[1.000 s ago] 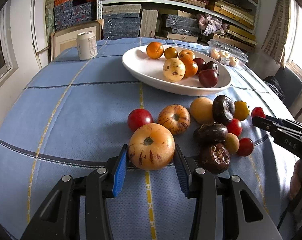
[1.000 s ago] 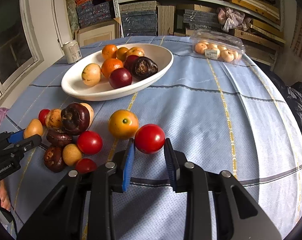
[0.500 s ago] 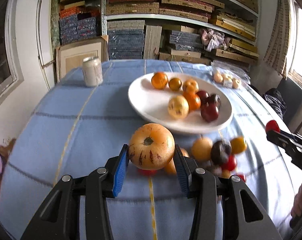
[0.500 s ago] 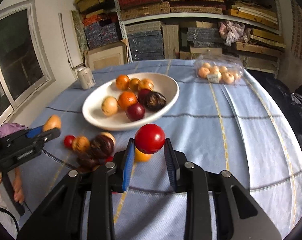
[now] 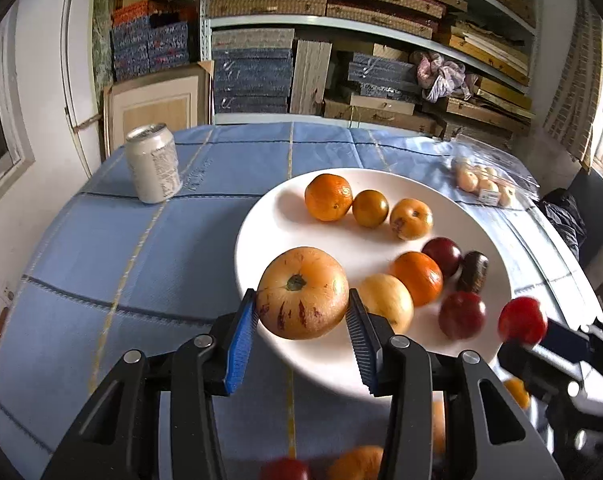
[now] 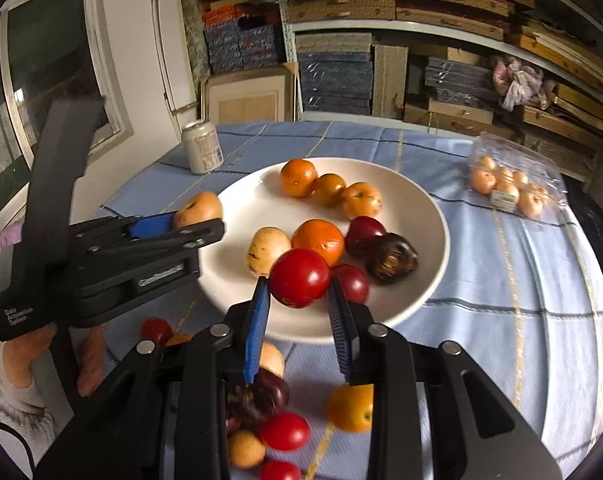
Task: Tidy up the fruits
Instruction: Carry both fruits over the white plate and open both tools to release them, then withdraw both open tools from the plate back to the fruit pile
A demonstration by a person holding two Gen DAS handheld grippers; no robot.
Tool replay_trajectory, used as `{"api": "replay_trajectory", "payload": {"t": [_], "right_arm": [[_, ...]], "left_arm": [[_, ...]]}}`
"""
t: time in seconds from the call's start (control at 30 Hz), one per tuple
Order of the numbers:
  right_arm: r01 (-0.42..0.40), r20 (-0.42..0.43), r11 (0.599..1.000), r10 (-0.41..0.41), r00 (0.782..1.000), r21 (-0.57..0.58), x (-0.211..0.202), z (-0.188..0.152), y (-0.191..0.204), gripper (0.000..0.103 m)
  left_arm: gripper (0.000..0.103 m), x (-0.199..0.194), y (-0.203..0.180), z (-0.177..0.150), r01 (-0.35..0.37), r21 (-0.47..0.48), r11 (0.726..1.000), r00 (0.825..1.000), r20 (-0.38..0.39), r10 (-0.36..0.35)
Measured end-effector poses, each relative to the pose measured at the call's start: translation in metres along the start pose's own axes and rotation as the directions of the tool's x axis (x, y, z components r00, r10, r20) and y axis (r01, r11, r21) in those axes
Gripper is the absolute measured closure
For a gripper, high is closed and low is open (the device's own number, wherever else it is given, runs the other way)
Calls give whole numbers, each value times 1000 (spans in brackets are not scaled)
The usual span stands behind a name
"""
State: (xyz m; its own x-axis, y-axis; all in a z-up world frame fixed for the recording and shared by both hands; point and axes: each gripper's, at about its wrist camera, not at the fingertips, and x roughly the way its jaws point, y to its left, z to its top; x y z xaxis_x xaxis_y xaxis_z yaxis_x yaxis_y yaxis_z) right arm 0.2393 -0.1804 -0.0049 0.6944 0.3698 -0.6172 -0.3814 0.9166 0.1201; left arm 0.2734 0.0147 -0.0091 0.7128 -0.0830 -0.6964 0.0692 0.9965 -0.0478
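Observation:
My left gripper (image 5: 303,312) is shut on a large pale-orange fruit with red streaks (image 5: 303,292), held in the air over the near left part of the white plate (image 5: 261,216). My right gripper (image 6: 299,294) is shut on a red tomato (image 6: 299,278) above the plate's (image 6: 237,200) near rim. Several oranges, plums and a dark fruit lie in the plate. In the right wrist view the left gripper (image 6: 199,216) reaches in from the left with its fruit (image 6: 197,209). In the left wrist view the right gripper shows at the right edge with its tomato (image 5: 522,320).
Loose fruits stay on the blue cloth (image 6: 521,264) below the right gripper: an orange one (image 6: 351,407), red tomatoes (image 6: 284,431), dark ones (image 6: 261,396). A drink can (image 5: 153,164) stands at the back left, a clear pack of small fruits (image 6: 509,184) at the back right. Shelves stand behind the table.
Both grippers have lifted their fruits off the cloth and carried them forward to the plate. The loose pile has dropped below and behind them.

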Motion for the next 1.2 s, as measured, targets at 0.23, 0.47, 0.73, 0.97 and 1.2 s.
{"api": "replay_trajectory", "payload": {"t": [0.23, 0.47, 0.73, 0.97, 1.2], "right_arm": [[-23, -43, 1000, 23, 999, 0, 33, 6, 0, 73], [0, -21, 1000, 0, 1000, -3, 31, 5, -5, 57], [-1, 57, 998, -3, 998, 62, -14, -2, -18, 51], [29, 102, 992, -42, 994, 125, -54, -37, -33, 45], [36, 129, 981, -61, 990, 189, -82, -70, -47, 39]], "left_arm": [[58, 24, 4, 11, 21, -19, 1000, 1000, -16, -21], [58, 29, 6, 9, 24, -22, 999, 999, -21, -24], [58, -16, 6, -3, 14, -8, 1000, 1000, 18, -14], [58, -72, 15, -49, 2, -31, 1000, 999, 44, -1], [56, -84, 26, -90, -22, -65, 998, 1000, 20, 23]]}}
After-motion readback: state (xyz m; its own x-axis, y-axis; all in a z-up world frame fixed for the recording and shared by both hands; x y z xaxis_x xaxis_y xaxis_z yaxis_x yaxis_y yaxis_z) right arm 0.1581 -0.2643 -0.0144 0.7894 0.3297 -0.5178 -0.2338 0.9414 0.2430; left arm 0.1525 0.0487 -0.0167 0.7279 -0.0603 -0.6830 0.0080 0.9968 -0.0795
